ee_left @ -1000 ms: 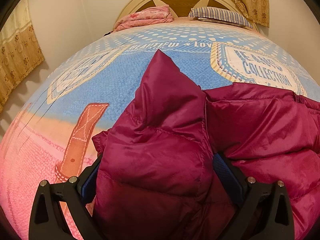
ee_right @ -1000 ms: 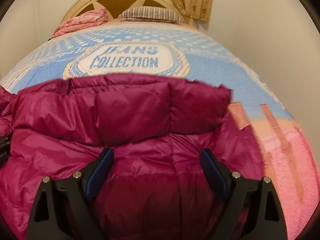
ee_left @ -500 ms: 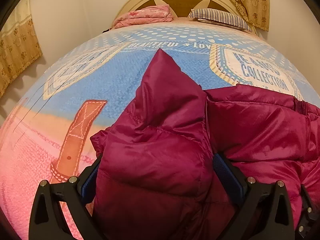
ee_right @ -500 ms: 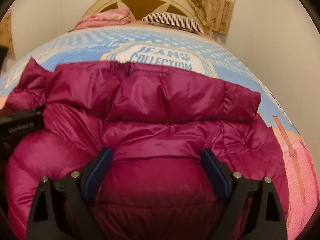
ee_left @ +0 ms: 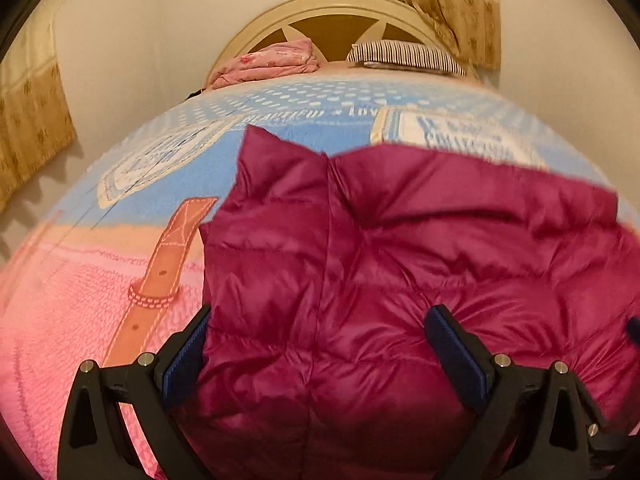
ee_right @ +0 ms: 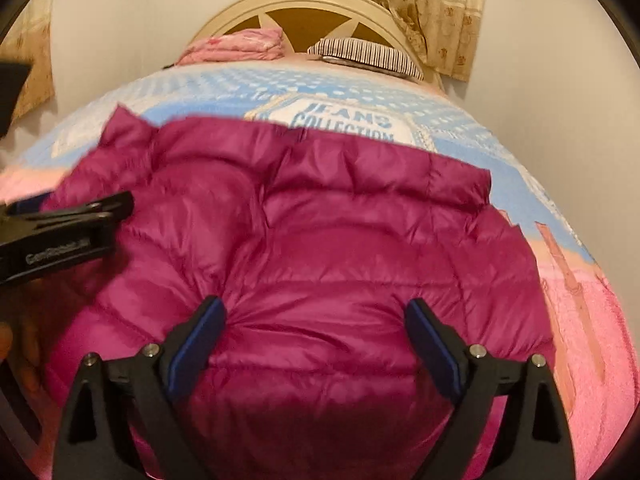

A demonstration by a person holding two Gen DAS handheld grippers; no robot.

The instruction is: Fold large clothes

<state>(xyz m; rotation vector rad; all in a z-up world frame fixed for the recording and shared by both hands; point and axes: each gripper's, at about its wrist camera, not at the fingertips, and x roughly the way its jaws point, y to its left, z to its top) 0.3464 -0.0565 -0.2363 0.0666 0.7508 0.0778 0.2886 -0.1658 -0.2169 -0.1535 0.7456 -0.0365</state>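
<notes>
I hold both grippers, left gripper (ee_left: 316, 344) and right gripper (ee_right: 316, 336), level over the bed (ee_left: 80, 280), fingers spread wide around the magenta puffer jacket (ee_right: 340, 248).

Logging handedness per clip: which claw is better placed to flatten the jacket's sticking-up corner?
Left, probably. The left claw sits right below the jacket corner; the right claw is over the jacket's middle.
</notes>
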